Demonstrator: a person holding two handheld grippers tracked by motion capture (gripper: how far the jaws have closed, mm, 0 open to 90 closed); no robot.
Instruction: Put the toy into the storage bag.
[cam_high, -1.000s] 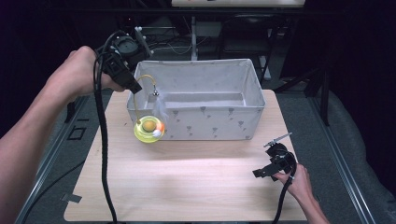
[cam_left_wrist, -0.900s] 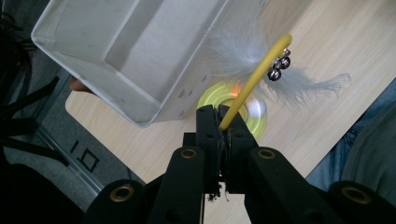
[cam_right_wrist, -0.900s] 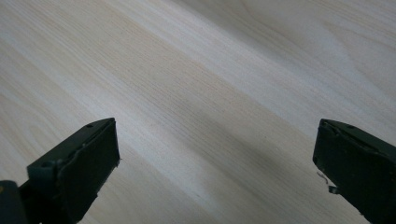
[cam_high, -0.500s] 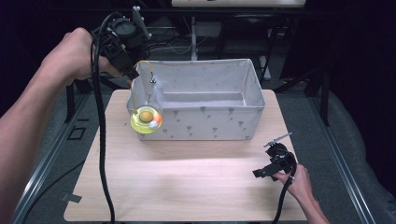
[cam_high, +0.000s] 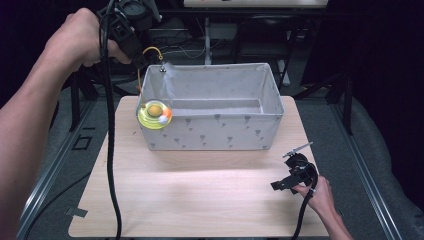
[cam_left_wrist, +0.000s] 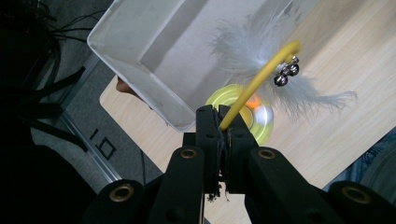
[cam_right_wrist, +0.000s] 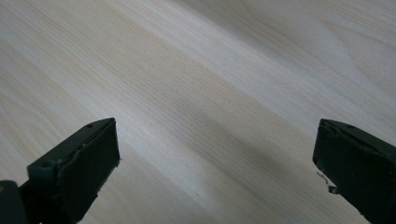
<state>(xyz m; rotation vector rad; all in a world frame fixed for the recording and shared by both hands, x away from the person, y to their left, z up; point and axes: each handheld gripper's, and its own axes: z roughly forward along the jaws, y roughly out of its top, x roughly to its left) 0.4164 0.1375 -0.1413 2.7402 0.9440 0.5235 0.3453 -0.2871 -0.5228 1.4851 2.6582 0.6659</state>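
Right tool (cam_high: 296, 175), lower right, rests on the worktop (cam_high: 200, 200), jaws wide, empty. Upper left, your left tool (cam_high: 134, 47) pinches the cat toy's yellow wire (cam_left_wrist: 259, 79); its disc base (cam_high: 154, 114) dangles outside the fabric bin (cam_high: 215, 140) wall. Swinging may snag the rim or slip.
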